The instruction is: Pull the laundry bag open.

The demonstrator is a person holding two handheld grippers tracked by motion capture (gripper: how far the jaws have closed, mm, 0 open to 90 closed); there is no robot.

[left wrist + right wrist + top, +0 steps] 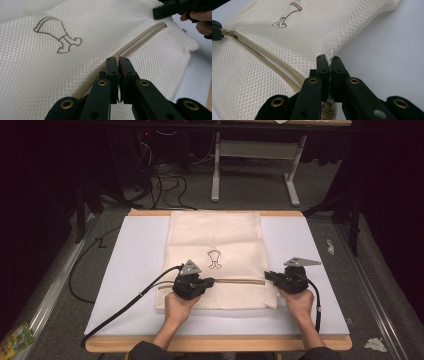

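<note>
Cream mesh laundry bag (216,247) lies flat on the white table (130,270). At its zipper (235,280), the left gripper (209,281) is clenched on the slider end, while the right gripper (267,275) pinches the bag's right edge.

Both forearms come in from the near edge of the mesh bag (216,252). The left gripper (206,282) lies jaws clamped on its zipper (235,280); the right gripper (268,275) pinches its right edge.
</note>
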